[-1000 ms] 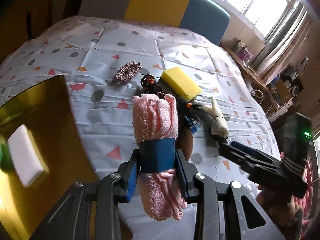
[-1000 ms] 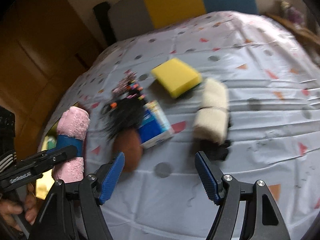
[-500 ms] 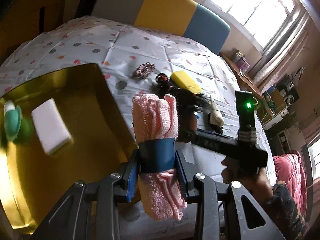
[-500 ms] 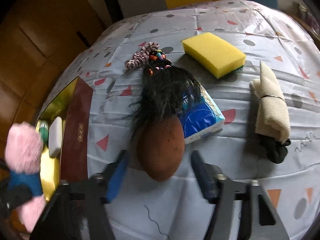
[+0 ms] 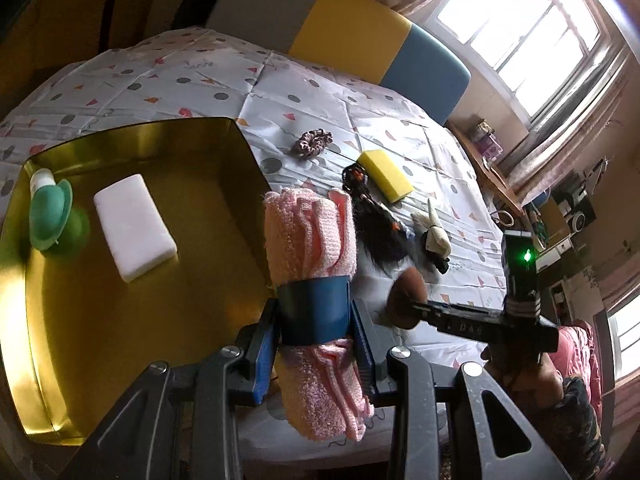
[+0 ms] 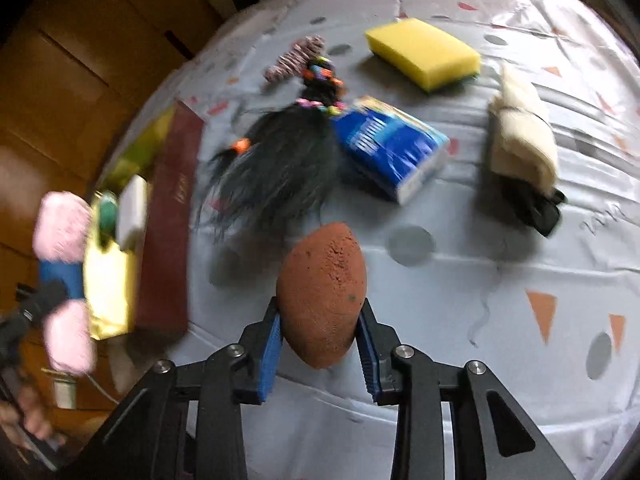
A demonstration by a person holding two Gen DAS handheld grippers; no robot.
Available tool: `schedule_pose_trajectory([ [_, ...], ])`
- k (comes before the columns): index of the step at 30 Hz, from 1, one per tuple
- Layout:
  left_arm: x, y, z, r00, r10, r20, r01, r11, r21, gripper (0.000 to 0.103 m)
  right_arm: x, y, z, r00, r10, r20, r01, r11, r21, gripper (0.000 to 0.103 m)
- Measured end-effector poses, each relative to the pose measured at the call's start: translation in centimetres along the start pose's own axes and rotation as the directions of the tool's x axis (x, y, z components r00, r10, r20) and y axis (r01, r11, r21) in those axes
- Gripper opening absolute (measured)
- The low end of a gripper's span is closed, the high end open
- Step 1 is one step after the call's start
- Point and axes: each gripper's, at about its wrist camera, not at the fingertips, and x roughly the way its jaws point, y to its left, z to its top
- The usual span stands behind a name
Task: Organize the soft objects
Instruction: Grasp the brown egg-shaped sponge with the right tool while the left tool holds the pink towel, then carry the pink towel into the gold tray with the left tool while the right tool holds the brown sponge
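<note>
My left gripper (image 5: pixel 314 354) is shut on a rolled pink towel (image 5: pixel 310 240) with a blue band, held by the right edge of the gold tray (image 5: pixel 120 304). The tray holds a white sponge (image 5: pixel 134 226) and a green item (image 5: pixel 50 216). My right gripper (image 6: pixel 320 350) is shut on a brown egg-shaped sponge (image 6: pixel 322 294), just above the patterned cloth. The pink towel also shows at the left of the right wrist view (image 6: pixel 62 232).
On the cloth lie a black hairpiece with coloured beads (image 6: pixel 280 164), a blue tissue pack (image 6: pixel 390 146), a yellow sponge (image 6: pixel 424 52), a cream rolled cloth (image 6: pixel 520 136) with a black item under it, and a scrunchie (image 5: pixel 314 141). A padded headboard (image 5: pixel 348 34) stands behind.
My left gripper has carried the pink towel left, over towards the gold tray. My right gripper has moved in and shut on the brown sponge.
</note>
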Motion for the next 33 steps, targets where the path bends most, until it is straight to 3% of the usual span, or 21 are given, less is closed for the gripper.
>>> schedule_pose_trajectory([
  [3,-0.1,0.5,-0.3,1.000,0.005,-0.006,-0.005,1.000,-0.014,0.034,0.0,-0.4,-0.2,0.999,0.040,0.013,-0.040,0.999,0.010,0.049],
  [5,-0.3,0.8,-0.5,1.000,0.012,-0.005,-0.012,1.000,-0.022,0.034,0.1,-0.6,-0.1,0.999,0.050,0.013,-0.050,0.999,0.013,0.069],
  [7,-0.6,1.1,-0.6,1.000,0.017,-0.001,-0.017,0.999,-0.030,0.034,0.0,-0.7,-0.2,0.999,0.039,0.018,-0.039,0.999,0.013,0.073],
  [10,-0.8,1.5,-0.7,1.000,0.021,0.005,-0.021,0.999,-0.044,0.034,-0.5,-1.4,0.0,0.999,-0.005,0.039,0.003,0.999,0.040,0.073],
  [13,-1.0,1.8,-0.8,1.000,0.023,0.009,-0.022,0.998,-0.054,0.034,-2.3,-3.2,0.2,0.992,0.049,0.116,-0.063,0.990,0.123,0.076],
  [19,-1.2,1.9,-0.8,0.999,0.035,0.022,-0.034,0.998,-0.050,0.034,-4.7,-4.3,1.1,0.968,0.030,0.250,-0.077,0.980,0.181,0.072],
  [25,-1.5,2.5,-1.0,0.999,0.039,0.023,-0.038,0.997,-0.065,0.034,-4.6,-2.9,3.4,0.965,0.006,0.264,-0.048,0.987,0.152,0.058],
  [30,-1.7,3.1,-1.0,0.999,0.045,0.026,-0.043,0.996,-0.074,0.034,-4.8,-4.5,2.9,0.965,-0.040,0.257,-0.017,0.977,0.213,0.058],
  [33,-1.5,3.4,-1.0,0.999,0.040,0.022,-0.038,0.996,-0.085,0.034,-4.7,-5.0,1.9,0.975,-0.090,0.203,0.045,0.975,0.219,0.059],
])
